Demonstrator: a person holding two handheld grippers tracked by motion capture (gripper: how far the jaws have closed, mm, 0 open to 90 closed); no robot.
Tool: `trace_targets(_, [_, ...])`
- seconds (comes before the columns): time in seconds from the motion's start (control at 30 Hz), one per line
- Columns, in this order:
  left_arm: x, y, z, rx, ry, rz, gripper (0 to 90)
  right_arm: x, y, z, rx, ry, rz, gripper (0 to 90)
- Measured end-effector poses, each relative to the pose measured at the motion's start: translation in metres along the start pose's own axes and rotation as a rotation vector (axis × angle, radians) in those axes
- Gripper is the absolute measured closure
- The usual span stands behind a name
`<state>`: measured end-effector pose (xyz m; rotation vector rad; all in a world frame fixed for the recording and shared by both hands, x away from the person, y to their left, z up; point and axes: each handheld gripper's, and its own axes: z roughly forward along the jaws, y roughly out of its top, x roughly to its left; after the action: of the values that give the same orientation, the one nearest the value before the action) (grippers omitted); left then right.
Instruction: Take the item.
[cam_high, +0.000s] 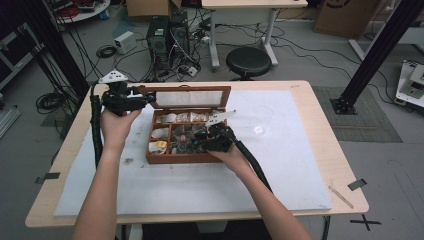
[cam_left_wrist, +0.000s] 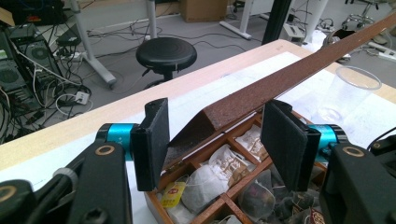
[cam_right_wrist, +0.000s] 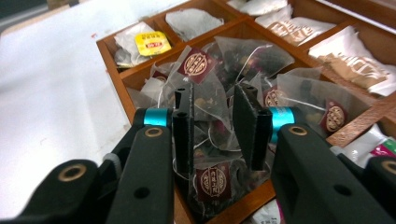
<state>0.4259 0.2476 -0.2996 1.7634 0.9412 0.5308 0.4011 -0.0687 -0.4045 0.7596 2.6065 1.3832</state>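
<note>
The left tool (cam_left_wrist: 215, 140) stood wide around the corner of the lid (cam_left_wrist: 299, 77) without touching it; had the lid tipped forward, it could have dropped onto the right tool (cam_right_wrist: 212, 123). That tool, narrowed around a clear pyramid tea bag (cam_right_wrist: 208, 135) at the centre of its view, might have dragged neighbouring bags out by their tangled strings. The wooden tea box (cam_high: 167, 157) sat at the middle of the bench (cam_high: 320, 150), its compartments full of bags.
</note>
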Motion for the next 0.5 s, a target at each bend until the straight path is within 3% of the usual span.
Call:
trace_targets(0.27, [0.0,0.0,0.0,0.001,0.001,0.0,42.6,0.003,0.006,0.009,0.063,-0.017,-0.005,75.1])
trace_targets(0.43, [0.0,0.0,0.0,0.0,0.001,0.0,42.5,0.004,0.007,0.012,0.089,-0.021,-0.012,89.3])
trace_targets(0.5, [0.0,0.0,0.0,0.001,0.0,-0.001,42.5,0.005,0.007,0.012,0.096,-0.019,-0.019,90.0])
